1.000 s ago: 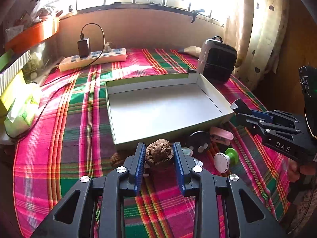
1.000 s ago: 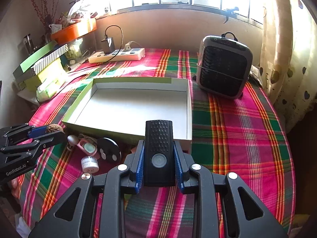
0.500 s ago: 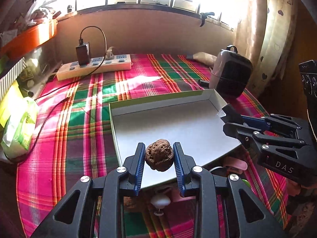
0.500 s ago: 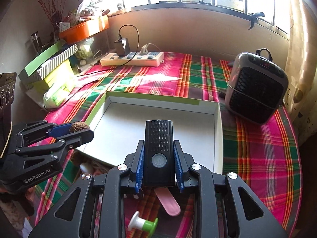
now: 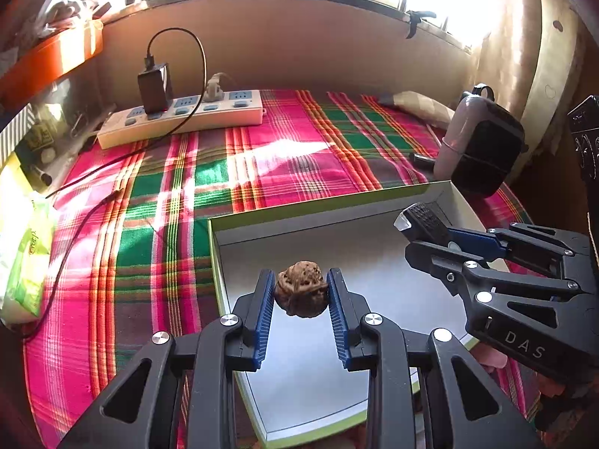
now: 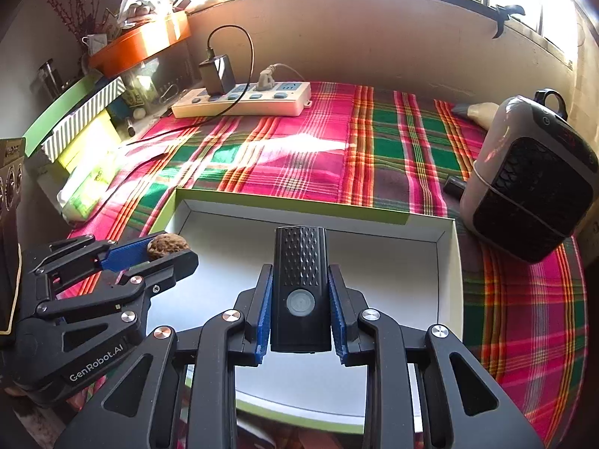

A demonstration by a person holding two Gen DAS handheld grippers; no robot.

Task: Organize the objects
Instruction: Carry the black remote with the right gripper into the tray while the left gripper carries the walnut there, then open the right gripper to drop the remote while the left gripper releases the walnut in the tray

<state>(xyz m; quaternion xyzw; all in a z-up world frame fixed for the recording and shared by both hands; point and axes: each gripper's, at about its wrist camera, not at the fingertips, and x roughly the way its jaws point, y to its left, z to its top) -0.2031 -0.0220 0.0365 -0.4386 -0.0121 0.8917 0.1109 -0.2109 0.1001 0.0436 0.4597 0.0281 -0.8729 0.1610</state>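
Plaid tablecloth covers table. Shallow white box with green rim lies open on cloth, near small heater. Right gripper pinches black flashlight upright between blue pads, above box floor. Left gripper clamps wrinkled walnut (held clear of floor) over box's left part. Both grippers side by side over box.
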